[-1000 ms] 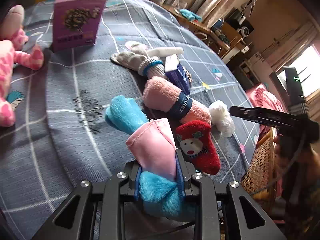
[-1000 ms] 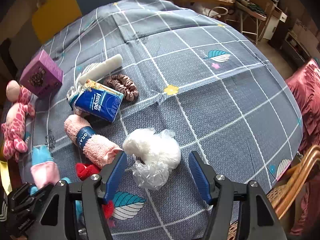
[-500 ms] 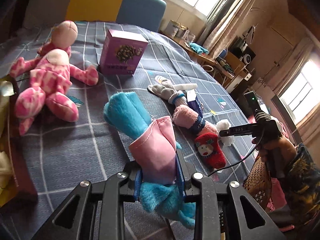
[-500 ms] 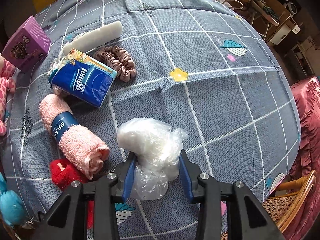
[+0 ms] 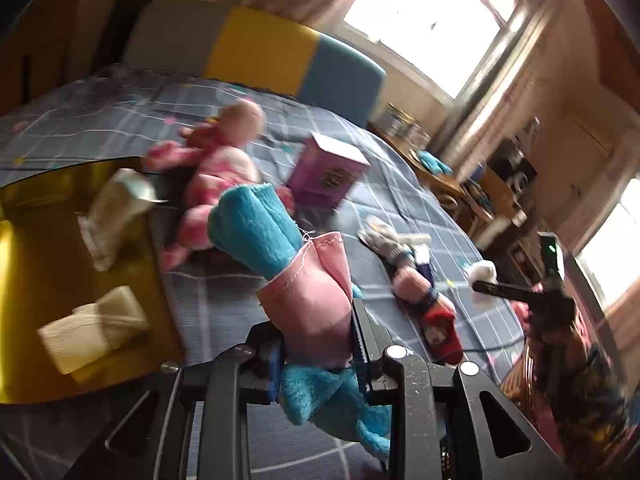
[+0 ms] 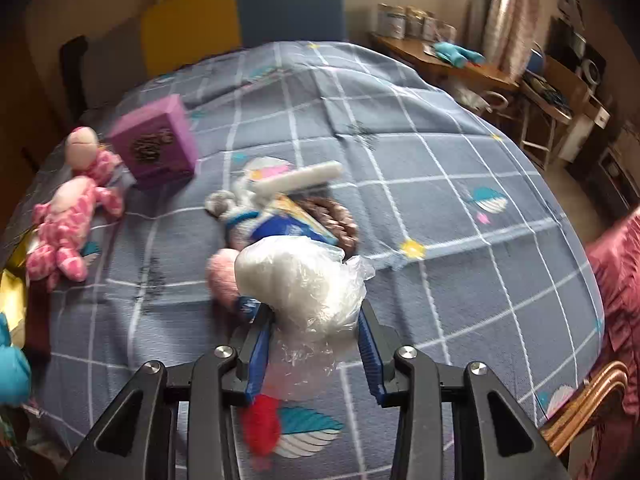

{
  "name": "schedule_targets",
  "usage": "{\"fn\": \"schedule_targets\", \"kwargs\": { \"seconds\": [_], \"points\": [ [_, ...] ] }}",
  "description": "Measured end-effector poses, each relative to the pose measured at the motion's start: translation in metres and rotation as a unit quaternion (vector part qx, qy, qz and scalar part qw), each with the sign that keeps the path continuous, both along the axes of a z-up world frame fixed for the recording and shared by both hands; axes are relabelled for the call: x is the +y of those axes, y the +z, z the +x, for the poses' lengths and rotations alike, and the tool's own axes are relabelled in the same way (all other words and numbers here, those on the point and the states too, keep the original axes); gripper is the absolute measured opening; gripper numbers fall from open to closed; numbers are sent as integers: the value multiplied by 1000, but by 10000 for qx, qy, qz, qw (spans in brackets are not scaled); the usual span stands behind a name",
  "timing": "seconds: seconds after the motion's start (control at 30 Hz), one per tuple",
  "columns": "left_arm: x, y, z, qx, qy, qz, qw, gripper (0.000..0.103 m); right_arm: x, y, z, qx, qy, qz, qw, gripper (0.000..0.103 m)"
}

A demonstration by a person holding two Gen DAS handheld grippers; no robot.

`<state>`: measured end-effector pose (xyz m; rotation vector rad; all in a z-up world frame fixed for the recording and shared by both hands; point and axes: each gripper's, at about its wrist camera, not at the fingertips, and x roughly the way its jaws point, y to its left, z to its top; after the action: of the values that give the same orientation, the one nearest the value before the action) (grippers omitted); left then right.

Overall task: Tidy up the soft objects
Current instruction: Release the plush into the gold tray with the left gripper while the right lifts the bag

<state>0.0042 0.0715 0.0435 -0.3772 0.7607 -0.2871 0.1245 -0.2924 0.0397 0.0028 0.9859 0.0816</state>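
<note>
you've swung your left gripper (image 5: 318, 344) up and away from the pile, so the gold tray (image 5: 44, 248) now fills the left of its view where a second ago there was only bedspread (image 6: 420, 152). it stays clenched on the blue-and-pink plush (image 5: 280, 264), pads pressed to the pink cloth, blue fluff hanging out below the jaws. the plush is clear of the bed, near the tray's edge but not yet over it as far as i can judge. two pale cloth bundles (image 5: 100, 328) already lie in the tray, so that looks like the drop spot. your right gripper (image 6: 316, 344) is the bigger change: a second ago its jaws stood wide on either side of the white bag (image 6: 304, 280), now they are grasping it, the plastic pinched between the blue pads, and the bag looks raised off the bed. left behind on the bedspread are the pink doll (image 6: 68, 224), the purple box (image 6: 156, 148), the pink towel roll (image 6: 222, 276), the tissue pack (image 6: 288, 228), the scrunchie (image 6: 336, 220), the socks (image 6: 240, 200) and the red sock (image 6: 262, 420). so both hands are loaded; the next call is likely to carry the plush over the tray and let go, then bring the bag after it. mind the crinkly plastic, it could slip.
</note>
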Motion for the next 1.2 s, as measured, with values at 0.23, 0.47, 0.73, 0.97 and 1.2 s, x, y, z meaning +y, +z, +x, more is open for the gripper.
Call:
{"fn": "schedule_targets", "kwargs": {
  "seconds": [0.23,0.47,0.73,0.97,1.2],
  "points": [
    [88,10,-21,5,1197,-17,9928,29,111,-2,-20,-78,1640,352,9858,39],
    [170,2,-9,289,2120,391,9761,29,187,-70,-33,778,2340,508,9678,39],
    [232,-26,48,721,2469,981,9614,30,201,-90,-35,878,2391,390,9662,40],
    [236,-42,106,861,2467,1275,9568,66,202,-95,-32,876,2321,329,9682,40],
    [232,-40,101,708,2758,1368,9488,67,202,-98,-33,796,2232,293,9711,40]
  ]
}}
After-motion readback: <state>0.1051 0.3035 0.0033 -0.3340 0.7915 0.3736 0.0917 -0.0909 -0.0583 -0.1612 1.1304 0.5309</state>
